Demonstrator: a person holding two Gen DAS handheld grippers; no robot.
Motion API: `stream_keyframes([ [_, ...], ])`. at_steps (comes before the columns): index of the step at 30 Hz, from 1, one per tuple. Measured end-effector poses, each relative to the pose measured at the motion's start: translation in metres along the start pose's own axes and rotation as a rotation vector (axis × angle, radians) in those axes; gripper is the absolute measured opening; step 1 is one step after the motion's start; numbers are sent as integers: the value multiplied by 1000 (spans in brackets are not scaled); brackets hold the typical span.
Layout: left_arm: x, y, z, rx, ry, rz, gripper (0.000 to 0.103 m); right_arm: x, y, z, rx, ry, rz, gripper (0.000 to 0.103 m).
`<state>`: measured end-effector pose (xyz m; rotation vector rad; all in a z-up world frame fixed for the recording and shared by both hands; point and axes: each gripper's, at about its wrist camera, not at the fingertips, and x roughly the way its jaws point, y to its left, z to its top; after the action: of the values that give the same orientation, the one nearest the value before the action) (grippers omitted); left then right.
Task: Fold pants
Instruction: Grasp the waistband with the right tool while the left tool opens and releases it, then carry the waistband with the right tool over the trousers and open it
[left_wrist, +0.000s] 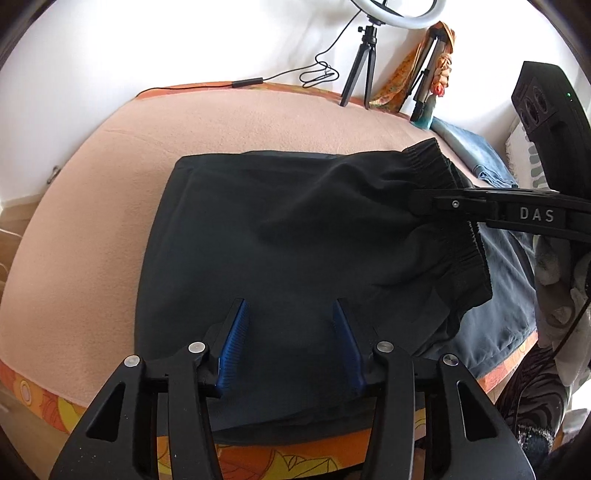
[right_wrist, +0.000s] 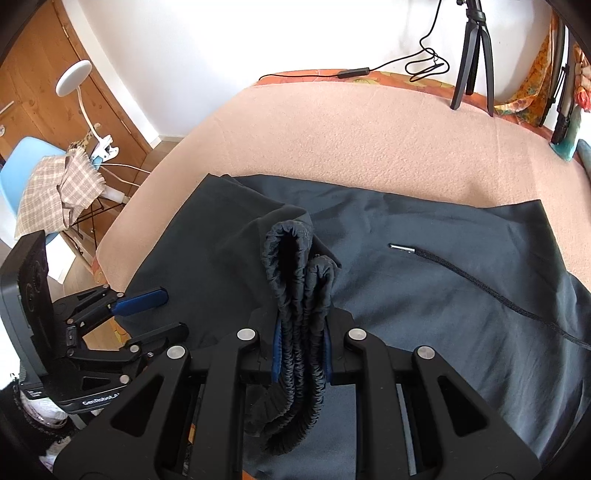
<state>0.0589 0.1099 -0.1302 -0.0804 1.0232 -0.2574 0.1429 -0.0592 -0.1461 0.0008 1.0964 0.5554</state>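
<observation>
Dark pants lie spread on a pink blanket. My left gripper hangs open just above their near edge, and no cloth sits between its blue pads. From the right, my right gripper holds the elastic waistband lifted off the lower layer. In the right wrist view the right gripper is shut on the bunched waistband, which sticks up past the fingers. The left gripper stands open at the left. A black drawstring lies across the flat cloth.
A ring-light tripod and a black cable stand at the far edge of the bed. Folded blue jeans lie at the far right. Beside the bed are a blue chair with a checked cloth and a white lamp.
</observation>
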Motion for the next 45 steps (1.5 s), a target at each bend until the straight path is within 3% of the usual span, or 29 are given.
stream_keyframes([
  [5,10,-18,6,35,15,18,46,-9,-30,-4,97,27,65,18],
  [10,10,-33,6,73,-25,33,53,-24,-58,-10,178,31,106,18],
  [21,14,-60,7,148,-55,7,56,-60,-91,-19,214,1,55,18],
  [27,21,-58,13,130,-33,-35,56,-80,-108,-31,216,-6,18,18],
  [35,24,-65,18,123,-20,-79,57,-111,-147,-53,270,-25,-14,18],
  [45,35,-96,23,188,0,-112,57,-156,-206,-84,371,-57,-54,18],
])
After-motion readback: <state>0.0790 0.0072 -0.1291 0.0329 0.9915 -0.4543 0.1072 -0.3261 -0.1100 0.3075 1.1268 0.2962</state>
